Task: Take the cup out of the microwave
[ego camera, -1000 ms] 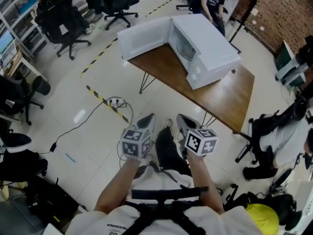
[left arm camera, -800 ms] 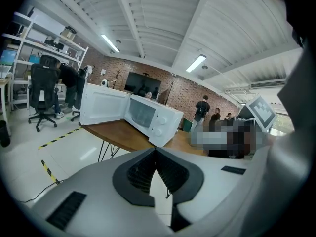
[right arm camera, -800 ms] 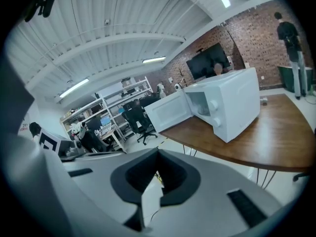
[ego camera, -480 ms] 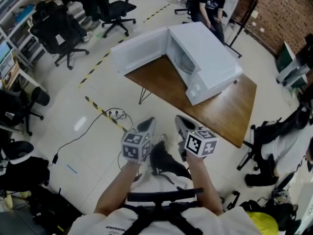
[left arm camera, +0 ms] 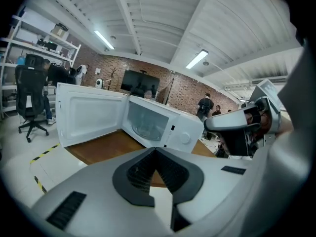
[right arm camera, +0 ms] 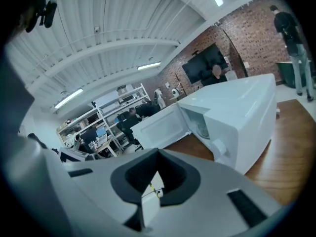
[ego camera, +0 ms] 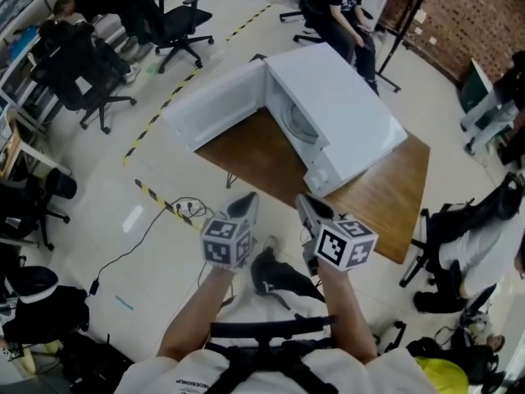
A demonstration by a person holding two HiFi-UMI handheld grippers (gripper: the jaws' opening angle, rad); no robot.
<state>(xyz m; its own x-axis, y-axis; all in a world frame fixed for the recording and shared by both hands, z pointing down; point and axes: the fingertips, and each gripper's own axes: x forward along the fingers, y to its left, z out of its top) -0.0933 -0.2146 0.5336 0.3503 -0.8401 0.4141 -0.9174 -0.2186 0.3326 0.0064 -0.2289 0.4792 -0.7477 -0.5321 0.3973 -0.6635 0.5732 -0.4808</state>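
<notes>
A white microwave [ego camera: 344,121] stands on a brown wooden table [ego camera: 385,191] ahead of me, its door [ego camera: 215,105] swung wide open to the left. In the left gripper view the cavity [left arm camera: 145,122] shows a glass turntable; I cannot make out a cup in it. Both grippers are held side by side in front of my body, short of the table's near edge. My left gripper [ego camera: 248,197] [left arm camera: 155,149] is shut and holds nothing. My right gripper [ego camera: 302,198] [right arm camera: 158,152] also looks shut and empty. The microwave [right arm camera: 232,117] and its open door [right arm camera: 160,127] appear in the right gripper view too.
A person [ego camera: 340,6] sits just behind the table. Black office chairs [ego camera: 90,72] stand at the left, another chair [ego camera: 447,220] at the right. Yellow-black tape [ego camera: 160,195] and a cable [ego camera: 143,228] lie on the floor before the table.
The table and microwave have come closer and lower in the head view as I walk toward them. Both grippers moved forward with me and stayed shut.
</notes>
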